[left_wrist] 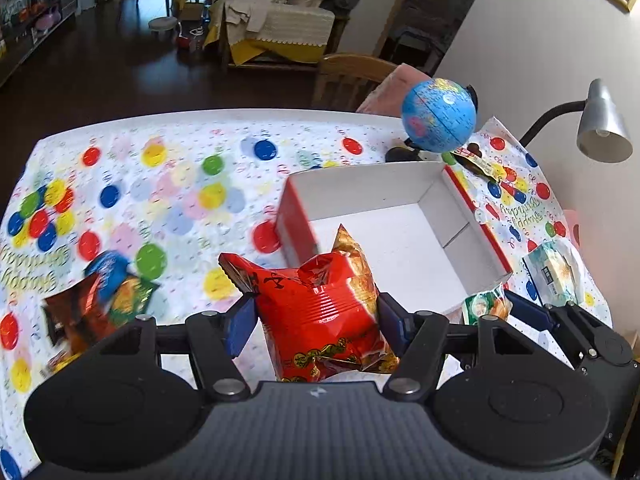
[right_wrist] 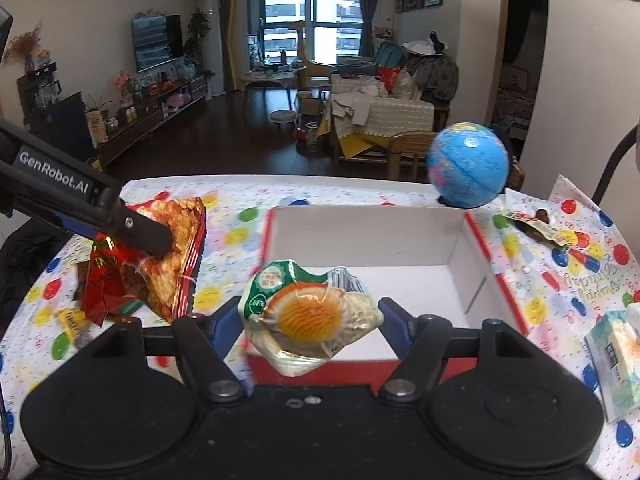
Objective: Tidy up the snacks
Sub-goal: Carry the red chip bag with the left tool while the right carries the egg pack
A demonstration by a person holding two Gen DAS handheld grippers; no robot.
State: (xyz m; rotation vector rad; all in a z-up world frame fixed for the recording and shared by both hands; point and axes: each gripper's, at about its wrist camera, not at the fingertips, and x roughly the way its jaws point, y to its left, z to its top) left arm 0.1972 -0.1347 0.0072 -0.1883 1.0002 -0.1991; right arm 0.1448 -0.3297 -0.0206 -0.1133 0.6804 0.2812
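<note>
My left gripper (left_wrist: 316,316) is shut on a red snack bag (left_wrist: 320,312), held above the table just left of the box's near corner; the bag also shows in the right wrist view (right_wrist: 152,264). My right gripper (right_wrist: 310,320) is shut on a green-and-white packet with an orange centre (right_wrist: 312,316), held over the near wall of the empty white box with red sides (right_wrist: 400,240). The box also shows in the left wrist view (left_wrist: 400,216). The packet peeks into the left wrist view (left_wrist: 486,306).
A blue globe (right_wrist: 468,166) stands behind the box. A dark snack wrapper (right_wrist: 532,226) lies right of it. A teal-and-white pack (right_wrist: 616,354) lies at the right edge. More snack bags (left_wrist: 96,304) lie at the left. A grey lamp (left_wrist: 602,128) stands at the right.
</note>
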